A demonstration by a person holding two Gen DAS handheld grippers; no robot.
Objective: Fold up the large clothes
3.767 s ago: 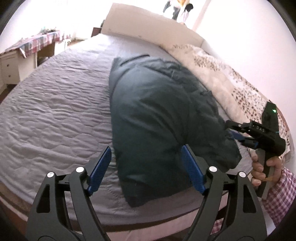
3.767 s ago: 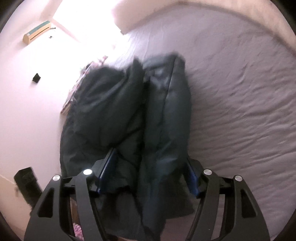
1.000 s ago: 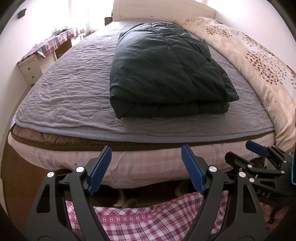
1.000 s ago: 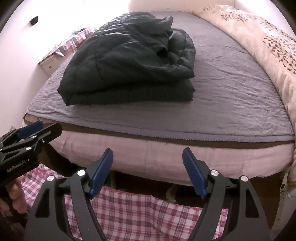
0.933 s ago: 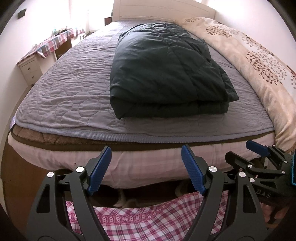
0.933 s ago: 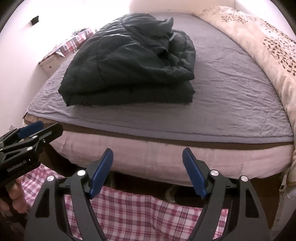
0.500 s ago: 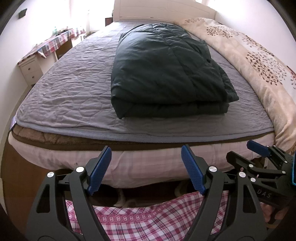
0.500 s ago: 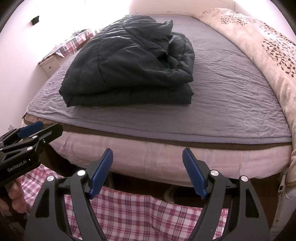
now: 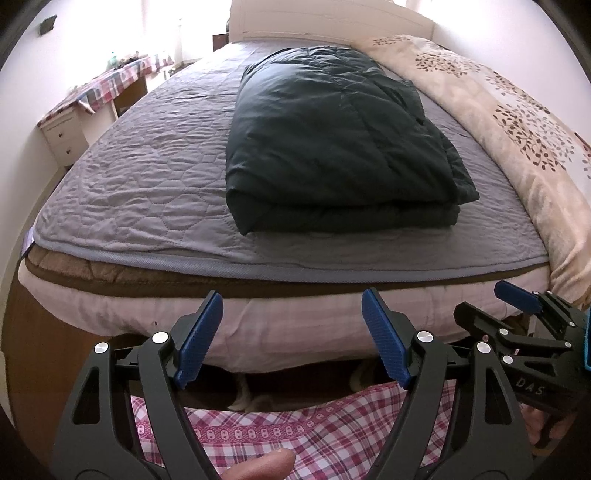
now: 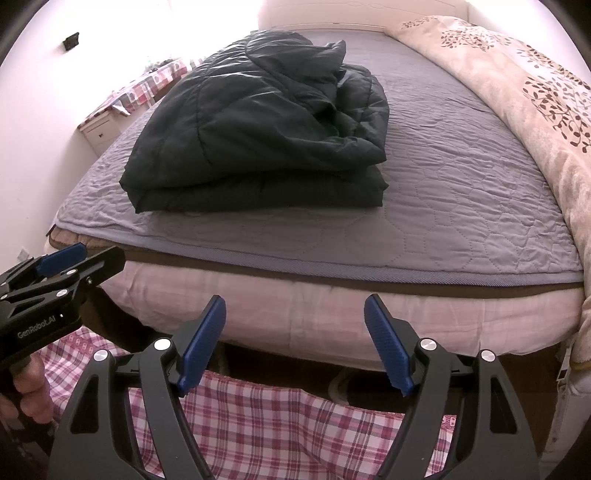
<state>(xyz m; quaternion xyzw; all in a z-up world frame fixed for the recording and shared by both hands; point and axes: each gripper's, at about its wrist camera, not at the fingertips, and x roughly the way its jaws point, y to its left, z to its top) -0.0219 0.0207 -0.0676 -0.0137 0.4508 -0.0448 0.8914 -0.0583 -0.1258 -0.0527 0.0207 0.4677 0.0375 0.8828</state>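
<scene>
A dark green puffy jacket [image 9: 332,147] lies folded in a thick bundle on the grey quilted bedspread [image 9: 147,177], near the bed's foot; in the right wrist view the jacket [image 10: 258,129] shows its stacked layers. My left gripper [image 9: 291,332] hangs open before the mattress edge, well short of the jacket, nothing between its blue pads [image 9: 199,339]. My right gripper [image 10: 295,339] is likewise open and empty, held off the bed. Each gripper shows in the other's view: the right gripper [image 9: 524,332] at lower right, the left gripper [image 10: 62,273] at lower left.
A cream leaf-patterned duvet [image 9: 517,122] runs along the bed's right side. A white headboard [image 9: 325,18] closes the far end. A white drawer unit with a plaid cloth [image 9: 92,99] stands left of the bed. The person's pink checked garment [image 10: 295,424] fills the foreground.
Since 3.8 seconds ago both grippers pulled back from the jacket to beyond the bed's foot. Over the last second nothing has visibly moved.
</scene>
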